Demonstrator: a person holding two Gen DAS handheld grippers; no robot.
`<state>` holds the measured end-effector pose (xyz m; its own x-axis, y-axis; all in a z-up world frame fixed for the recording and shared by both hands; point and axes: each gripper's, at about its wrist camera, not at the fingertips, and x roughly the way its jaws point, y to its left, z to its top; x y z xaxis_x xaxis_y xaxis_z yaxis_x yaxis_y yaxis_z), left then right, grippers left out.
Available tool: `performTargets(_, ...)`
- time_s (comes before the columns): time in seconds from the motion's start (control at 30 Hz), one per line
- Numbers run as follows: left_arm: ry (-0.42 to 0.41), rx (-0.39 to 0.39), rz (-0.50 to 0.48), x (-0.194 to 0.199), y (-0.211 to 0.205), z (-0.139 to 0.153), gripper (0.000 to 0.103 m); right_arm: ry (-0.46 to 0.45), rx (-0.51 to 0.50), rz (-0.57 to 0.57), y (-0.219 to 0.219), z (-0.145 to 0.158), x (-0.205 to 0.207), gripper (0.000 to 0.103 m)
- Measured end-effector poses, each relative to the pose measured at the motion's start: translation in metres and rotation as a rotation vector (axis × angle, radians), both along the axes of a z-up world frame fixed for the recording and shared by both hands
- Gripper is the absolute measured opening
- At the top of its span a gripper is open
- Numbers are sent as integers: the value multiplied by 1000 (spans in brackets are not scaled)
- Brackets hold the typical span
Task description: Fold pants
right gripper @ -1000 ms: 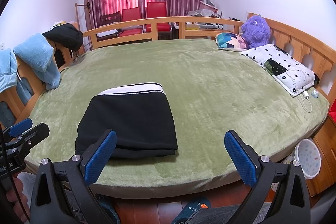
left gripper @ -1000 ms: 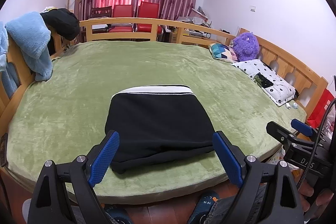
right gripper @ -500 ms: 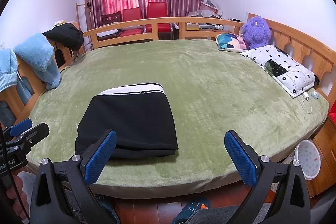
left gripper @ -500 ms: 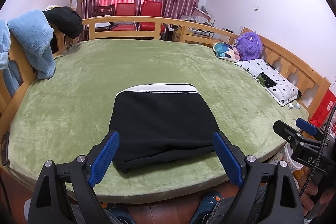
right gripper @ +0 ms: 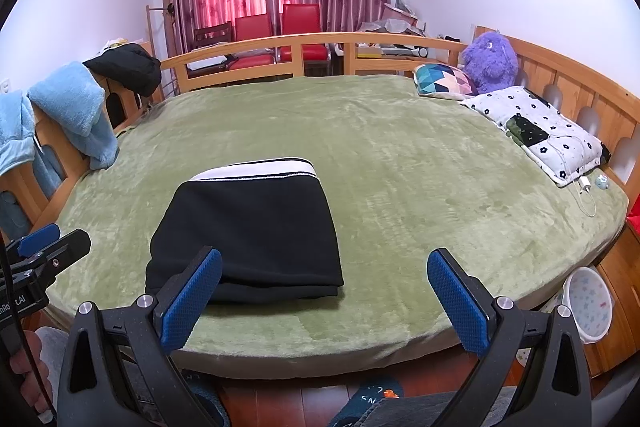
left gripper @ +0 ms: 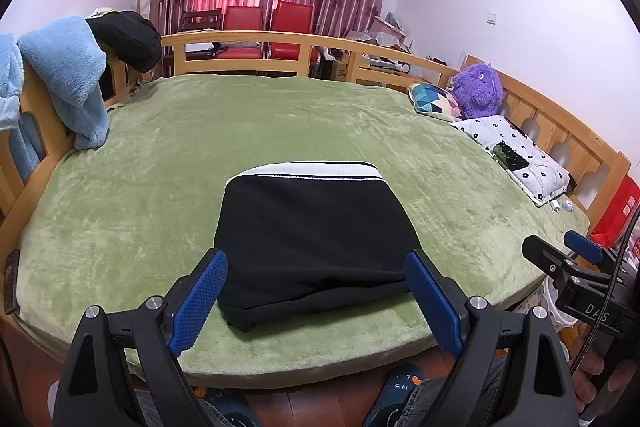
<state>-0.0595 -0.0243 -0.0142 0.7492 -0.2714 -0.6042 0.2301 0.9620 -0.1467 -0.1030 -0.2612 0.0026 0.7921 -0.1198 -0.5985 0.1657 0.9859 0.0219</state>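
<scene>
Left wrist view: the left gripper (left gripper: pixel 316 297), jaws spread wide and empty, frames the folded black pants (left gripper: pixel 314 241) just ahead on the green bed (left gripper: pixel 120 219); "DAS" shows on the right gripper (right gripper: pixel 324 295), equally agape. Only the right wrist view shows a starred bin (right gripper: pixel 590 309).

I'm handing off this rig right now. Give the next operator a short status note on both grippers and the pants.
Left hand-held gripper: open, empty, pulled back at the near bed edge.
Right hand-held gripper: open, empty, also clear of the cloth.
Black pants: folded into a compact rectangle on the green bed cover, white waistband at the far end.
Done: folding looks complete.
Left: perhaps tidy the slightly uneven near edge.
</scene>
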Motion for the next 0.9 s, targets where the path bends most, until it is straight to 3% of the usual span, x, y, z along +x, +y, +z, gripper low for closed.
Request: performTargets(0.9, -12, 21, 28, 8, -6, -2, 90, -5, -2, 19, 3, -6, 9, 101)
